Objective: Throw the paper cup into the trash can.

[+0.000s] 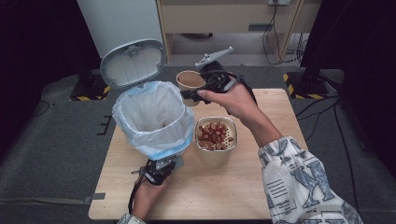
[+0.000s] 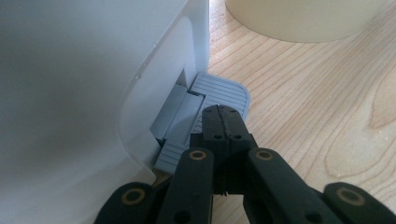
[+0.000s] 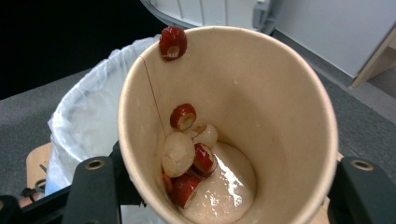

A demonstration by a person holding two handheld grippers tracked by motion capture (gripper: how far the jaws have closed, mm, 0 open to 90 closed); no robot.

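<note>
Paper cup (image 3: 243, 116) unprinted, clamped by right gripper (image 1: 212, 84) over bin (image 1: 152, 116); left gripper (image 2: 224, 122) clenched on pedal (image 2: 219, 88)

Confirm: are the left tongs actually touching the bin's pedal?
Touching. The left gripper view shows the shut left tongs resting tip-down on the ribbed grey pedal at the bin's base, with no gap visible between them.
</note>
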